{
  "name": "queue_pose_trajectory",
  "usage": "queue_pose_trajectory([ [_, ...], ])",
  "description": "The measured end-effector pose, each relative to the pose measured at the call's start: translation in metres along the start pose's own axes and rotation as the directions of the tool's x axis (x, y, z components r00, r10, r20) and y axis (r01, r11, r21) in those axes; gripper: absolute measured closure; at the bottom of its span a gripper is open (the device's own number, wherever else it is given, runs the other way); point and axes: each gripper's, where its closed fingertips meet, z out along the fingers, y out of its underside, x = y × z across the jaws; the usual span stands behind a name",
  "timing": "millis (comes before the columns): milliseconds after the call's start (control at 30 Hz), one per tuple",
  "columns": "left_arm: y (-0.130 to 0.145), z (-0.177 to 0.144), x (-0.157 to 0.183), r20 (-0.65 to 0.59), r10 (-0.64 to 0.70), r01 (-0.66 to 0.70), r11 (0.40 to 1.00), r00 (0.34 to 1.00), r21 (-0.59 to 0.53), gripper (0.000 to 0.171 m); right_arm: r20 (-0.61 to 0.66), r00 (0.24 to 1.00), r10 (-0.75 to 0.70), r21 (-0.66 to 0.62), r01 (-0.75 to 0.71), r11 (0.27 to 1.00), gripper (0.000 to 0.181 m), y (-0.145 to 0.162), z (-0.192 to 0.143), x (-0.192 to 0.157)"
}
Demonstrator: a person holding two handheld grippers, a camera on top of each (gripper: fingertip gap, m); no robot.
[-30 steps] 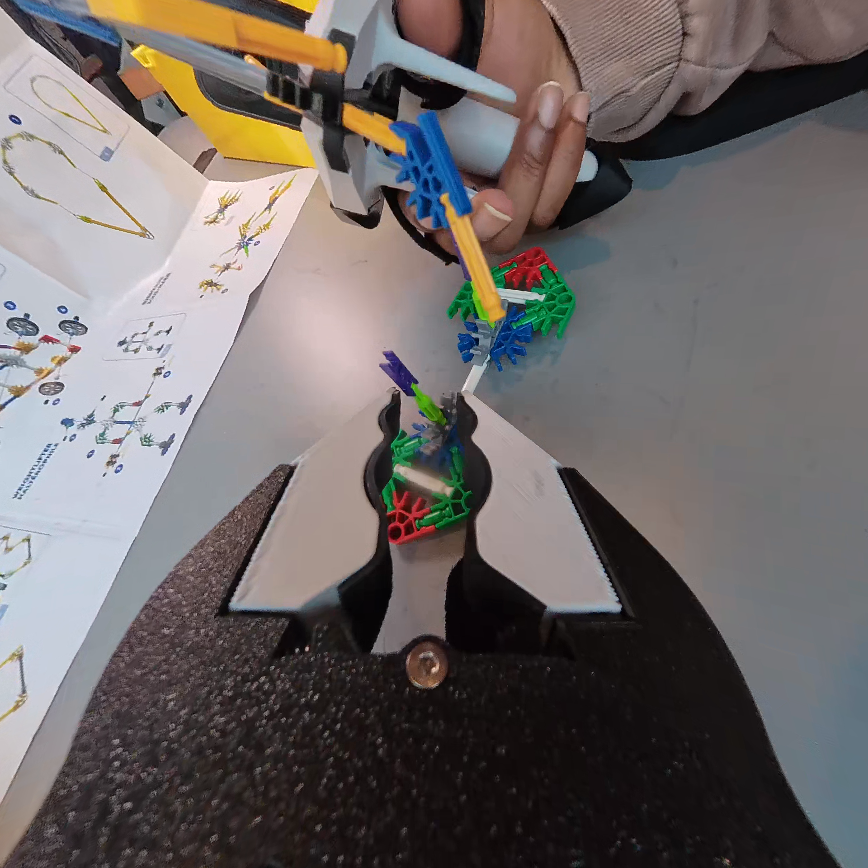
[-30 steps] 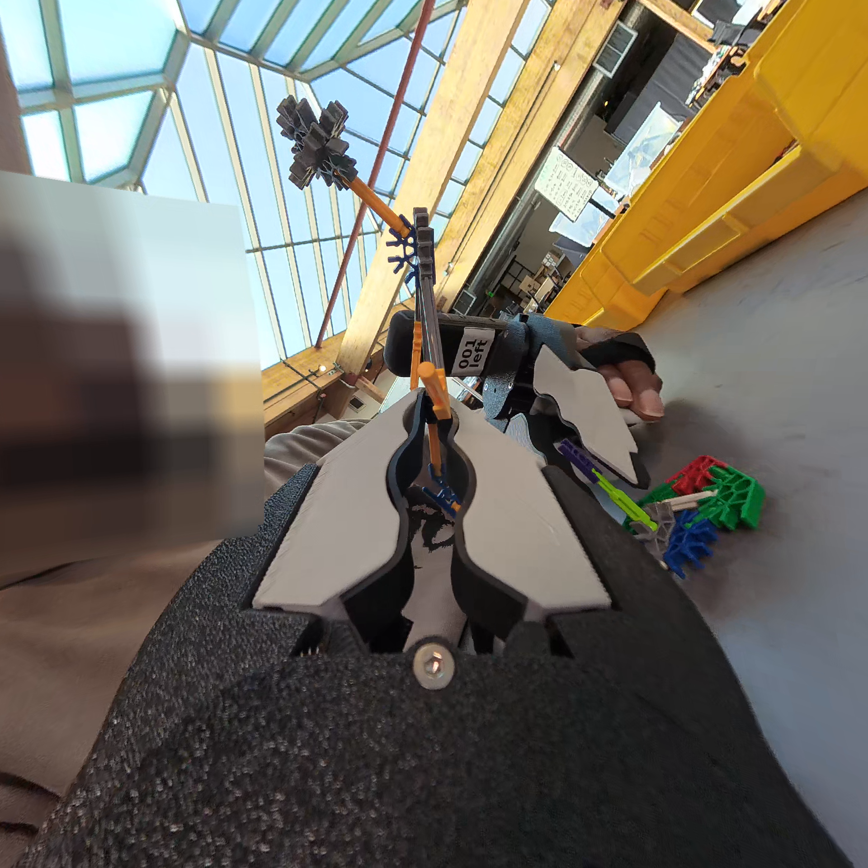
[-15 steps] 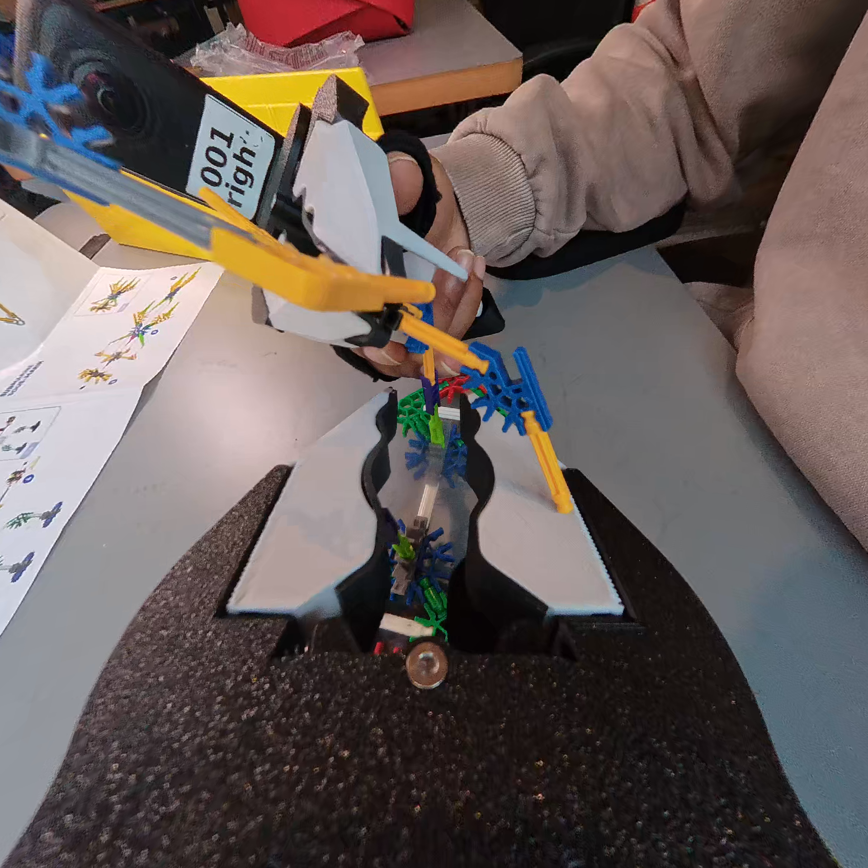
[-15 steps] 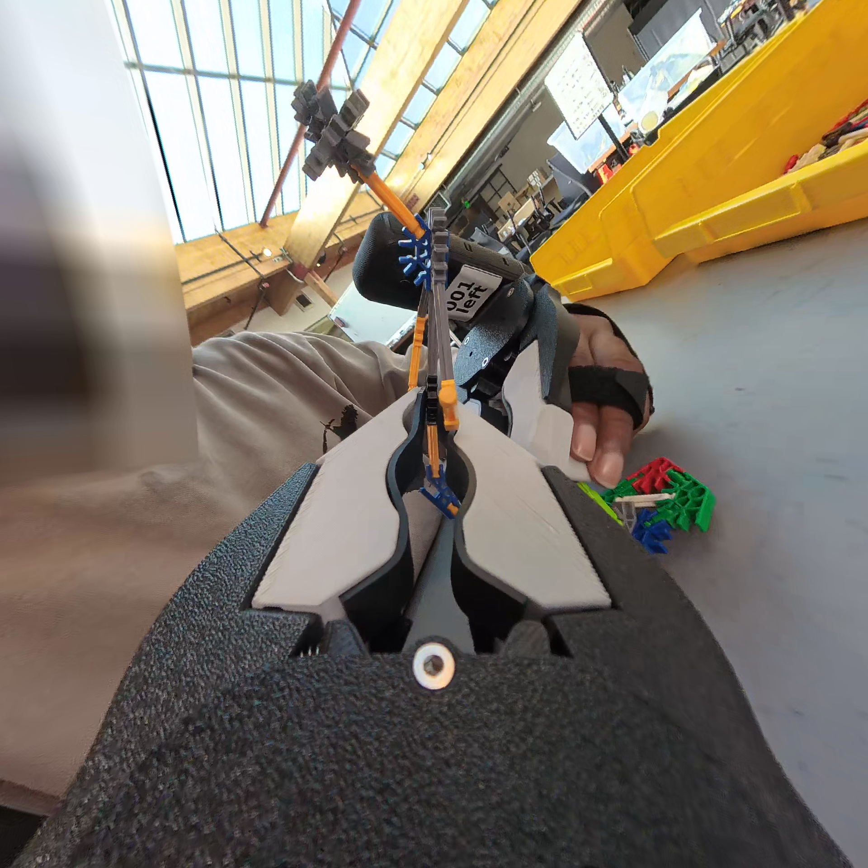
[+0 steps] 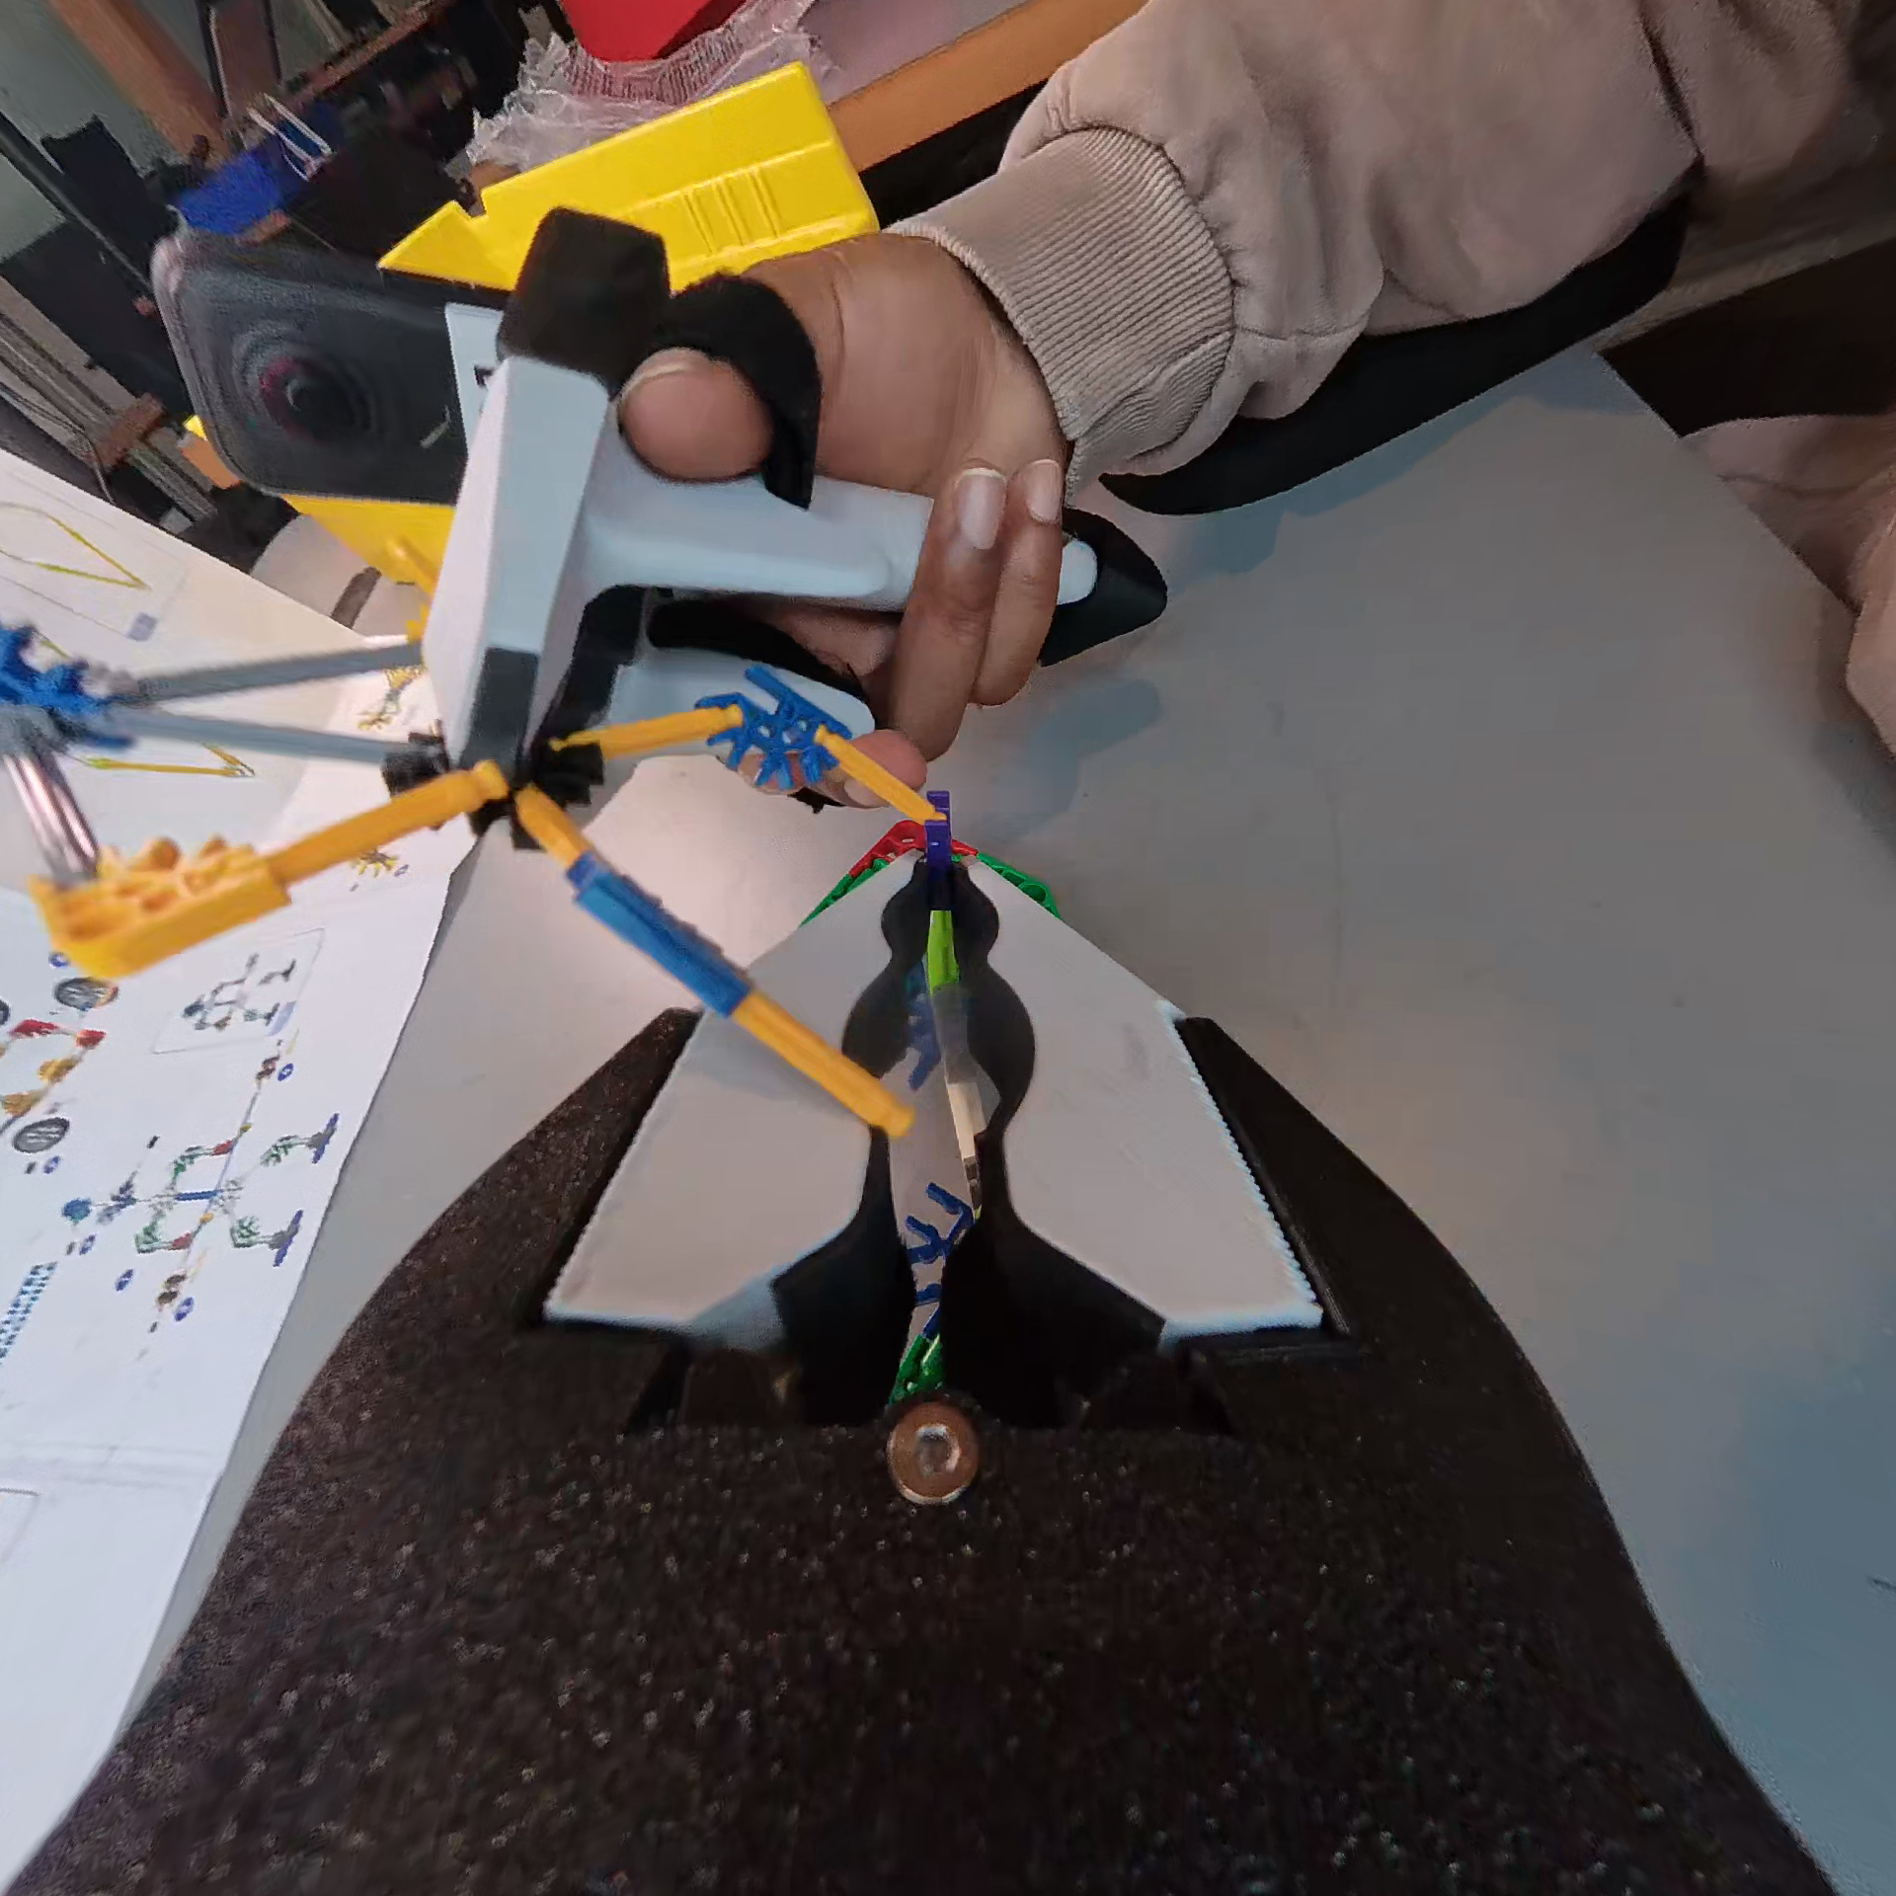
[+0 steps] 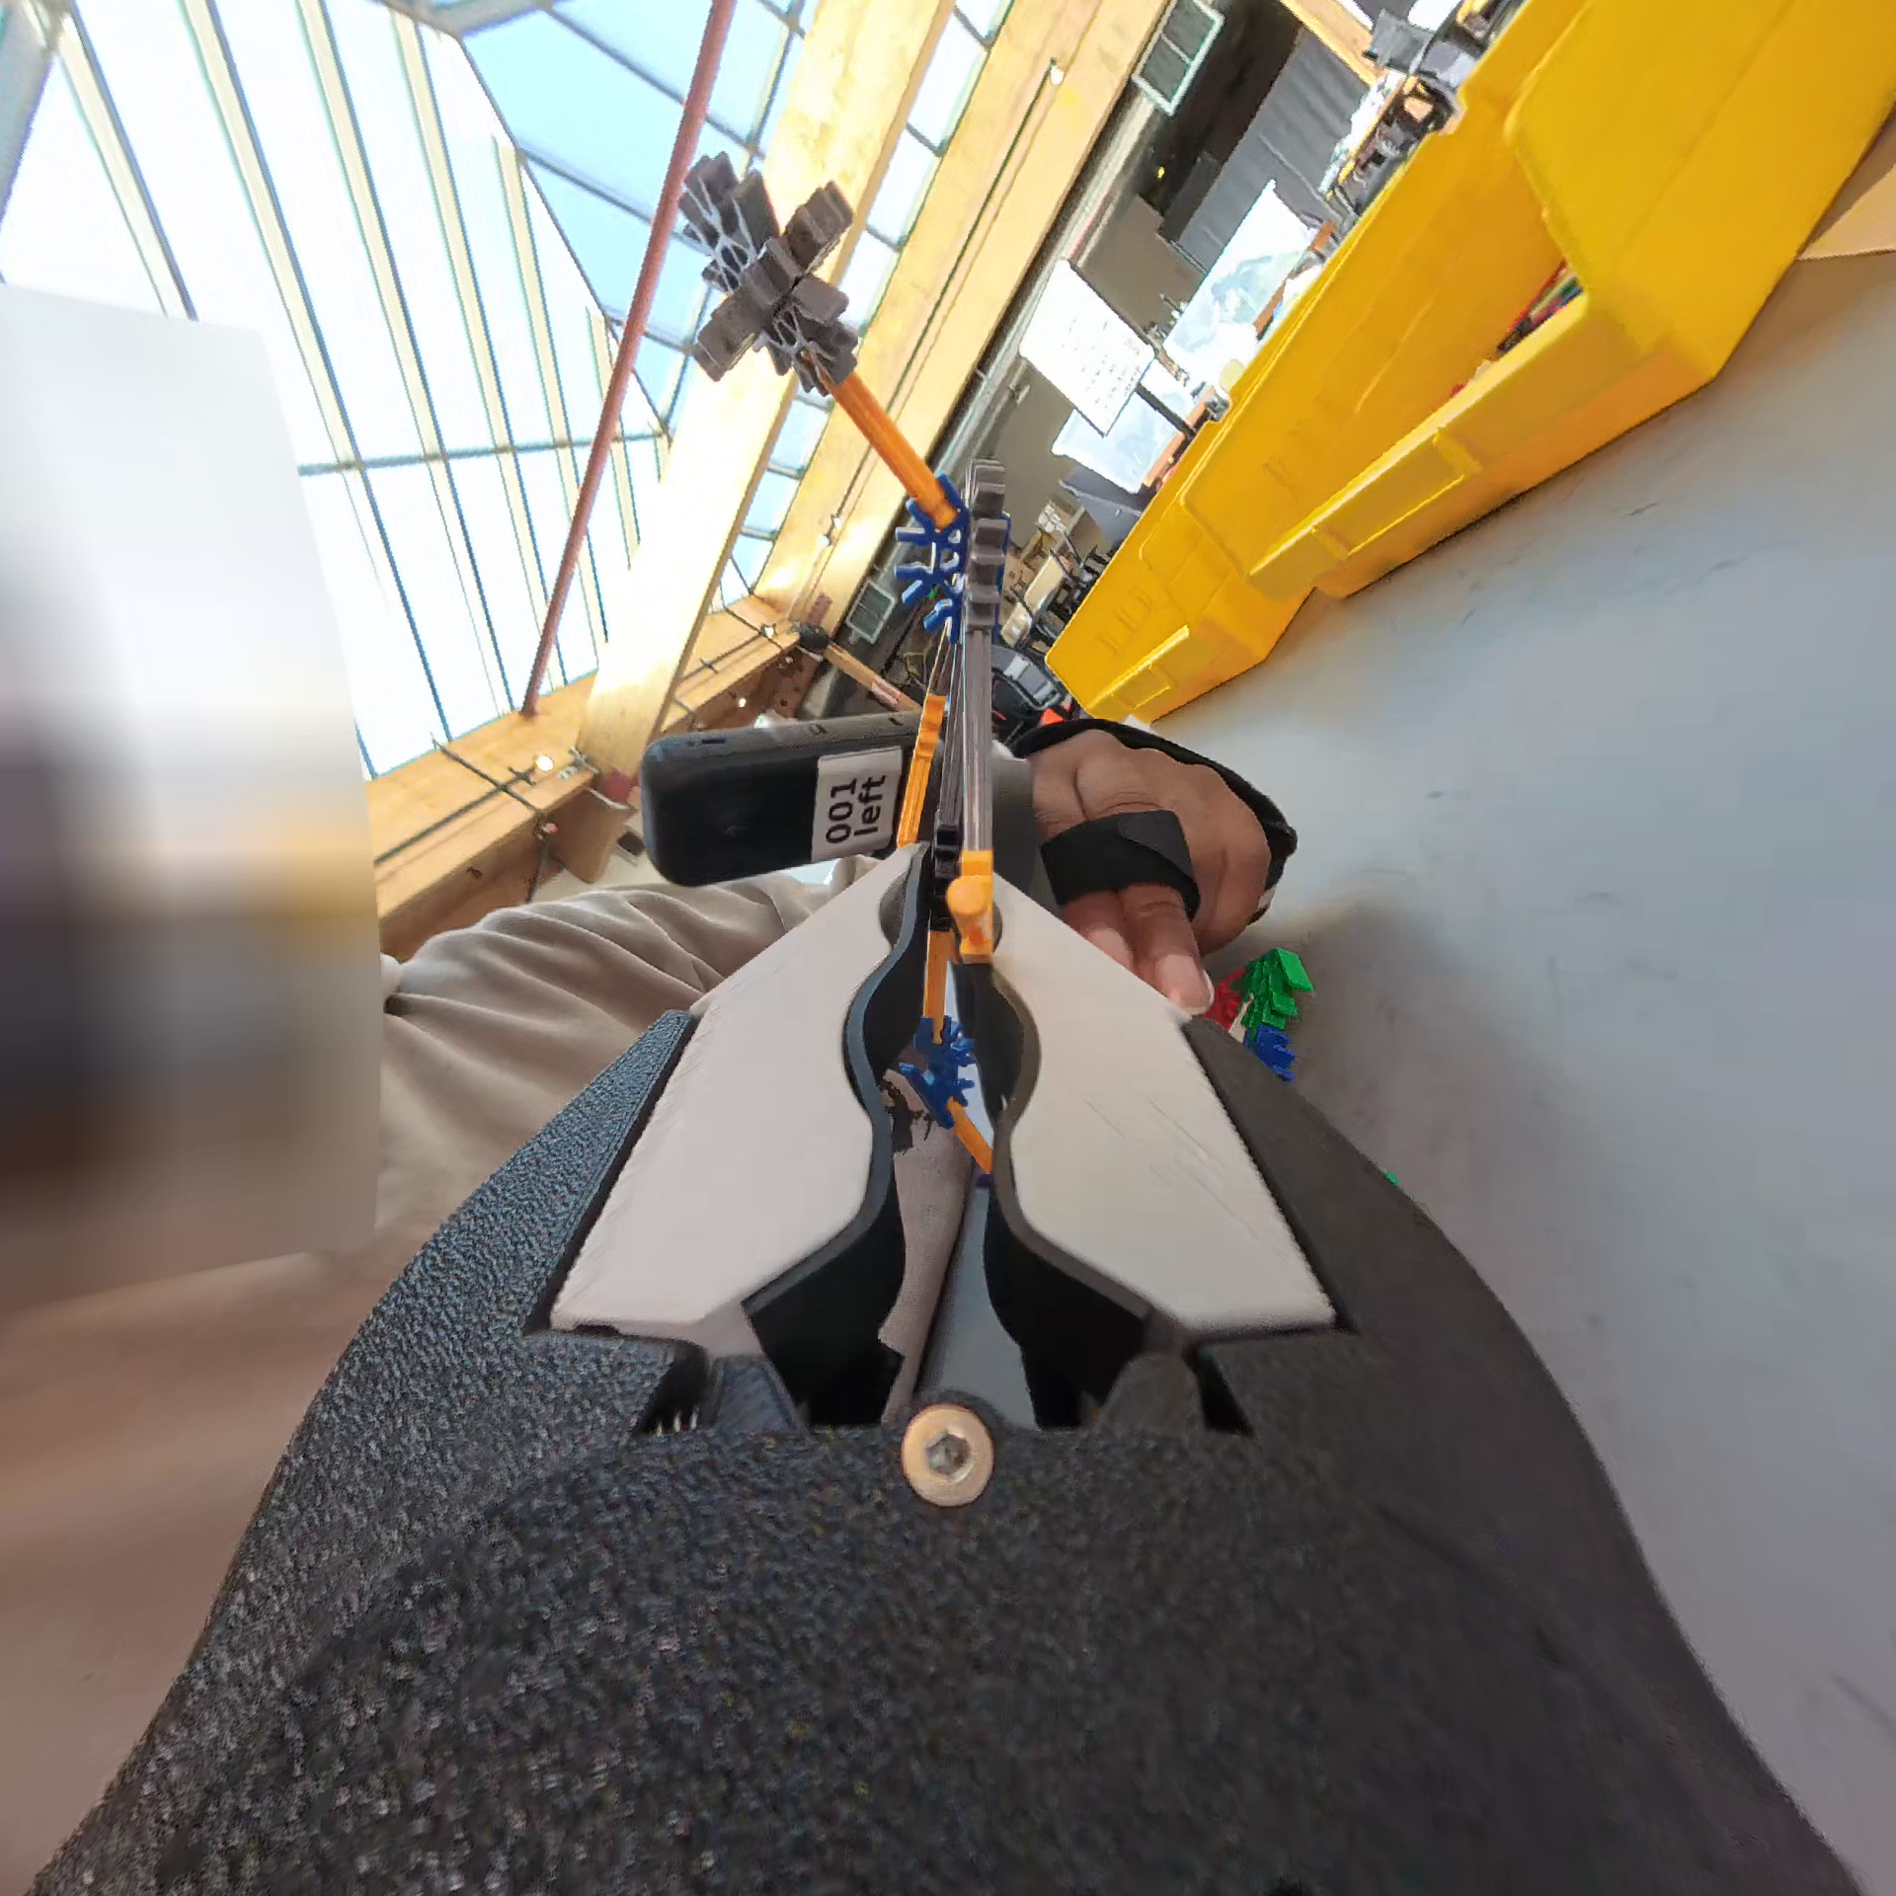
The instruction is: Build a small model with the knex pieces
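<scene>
My left gripper (image 5: pixel 939 874) is shut on a lime green rod (image 5: pixel 940 939) with a purple connector (image 5: pixel 936 826) at its tip. A small cluster of red, green and blue connectors (image 5: pixel 1011 874) lies on the table just behind my fingertips; it also shows in the right wrist view (image 6: pixel 1270 1000). My right gripper (image 6: pixel 956 891) is shut on a rod assembly (image 5: pixel 657 939) of yellow, blue and grey rods. A yellow rod (image 5: pixel 882 788) from its blue connector (image 5: pixel 782 734) reaches the purple connector. A grey snowflake connector (image 6: pixel 775 282) tops the assembly.
A printed instruction sheet (image 5: pixel 154 1129) lies on the left of the grey table (image 5: pixel 1488 975). Yellow bins (image 6: pixel 1436 390) stand along the far side; one also shows in the left wrist view (image 5: pixel 667 185). A person's sleeve (image 5: pixel 1334 205) reaches in from the upper right. About 8 cm separates my left fingertips from my right.
The right gripper has turned and swung its assembly down in front of my left gripper. Its yellow rod tip now meets the purple connector. The left gripper has closed in on the cluster.
</scene>
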Motion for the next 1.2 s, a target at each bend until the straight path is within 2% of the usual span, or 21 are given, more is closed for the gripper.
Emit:
queue_pose_trajectory([
  [133,-0.001,-0.003,-0.007,0.09,0.121,-0.12,0.993,0.989,-0.023,0.17,-0.014,0.995,0.096,0.078,-0.095,0.992,0.179,-0.008,-0.009,0.015],
  [233,0.0,-0.008,-0.011,0.112,0.143,-0.141,0.99,0.983,-0.025,0.17,-0.044,0.995,0.086,0.141,-0.079,0.987,0.179,-0.02,-0.019,0.019],
  [367,0.008,-0.008,-0.014,0.108,0.092,-0.087,0.995,0.99,-0.051,0.17,-0.011,1.0,-0.001,0.196,0.004,0.981,0.179,-0.037,-0.029,0.003],
  [567,0.022,-0.01,-0.031,0.118,-0.113,0.119,0.992,0.986,-0.041,0.17,-0.117,0.982,-0.149,0.152,0.166,0.974,0.18,-0.04,-0.035,-0.002],
  [667,0.026,-0.012,-0.043,0.127,-0.138,0.144,0.989,0.982,-0.039,0.17,-0.16,0.971,-0.177,0.153,0.202,0.967,0.18,-0.046,-0.04,-0.001],
  [900,0.023,-0.002,-0.066,-0.023,-0.265,0.264,0.964,0.964,-0.012,0.17,-0.241,0.937,-0.254,0.164,0.297,0.941,0.178,-0.06,-0.052,-0.001],
  [1033,0.027,0.005,-0.087,-0.085,-0.24,0.237,0.97,0.967,-0.046,0.169,-0.282,0.909,-0.307,0.183,0.365,0.913,0.179,-0.068,-0.064,-0.006],
  [1200,0.029,0.019,-0.132,-0.126,-0.204,0.194,0.977,0.971,-0.085,0.169,-0.315,0.905,-0.285,0.19,0.354,0.916,0.178,-0.069,-0.079,0.003],
])
